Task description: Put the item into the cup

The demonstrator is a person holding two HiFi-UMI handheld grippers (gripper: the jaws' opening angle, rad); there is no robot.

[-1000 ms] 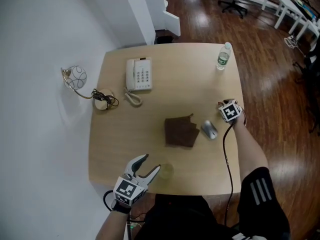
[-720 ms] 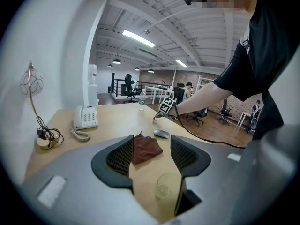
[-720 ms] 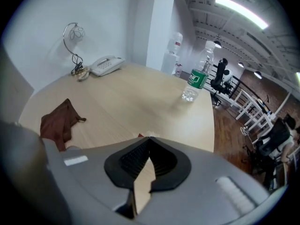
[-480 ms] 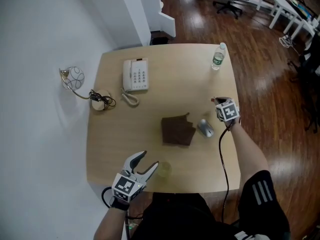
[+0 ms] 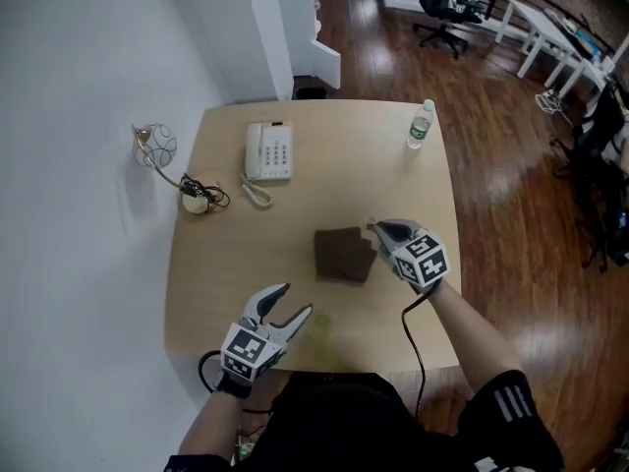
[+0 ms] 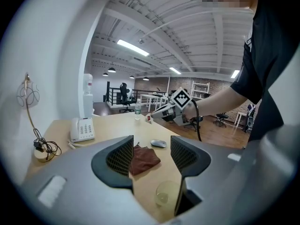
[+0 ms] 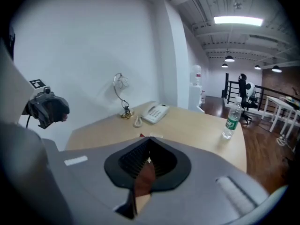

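A clear glass cup (image 6: 166, 193) stands near the table's front edge, just right of my left gripper (image 5: 295, 300), which is open and empty; the cup shows faintly in the head view (image 5: 317, 325). A brown cloth (image 5: 342, 256) lies mid-table. My right gripper (image 5: 376, 228) hovers over the cloth's right edge with its jaws shut; the cloth shows through the gap beneath them (image 7: 144, 179). I cannot tell whether anything small is pinched at the tips. A grey mouse (image 6: 158, 143) lies right of the cloth, hidden under the right gripper in the head view.
A white phone (image 5: 268, 150) sits at the back of the wooden table (image 5: 216, 283). A wire lamp (image 5: 155, 146) and its corded base (image 5: 198, 200) stand at the left edge. A water bottle (image 5: 420, 126) stands at the back right corner.
My right gripper has moved left from beside the mouse to above the cloth's right edge, now covering the mouse in the head view. The left gripper has stayed open by the cup.
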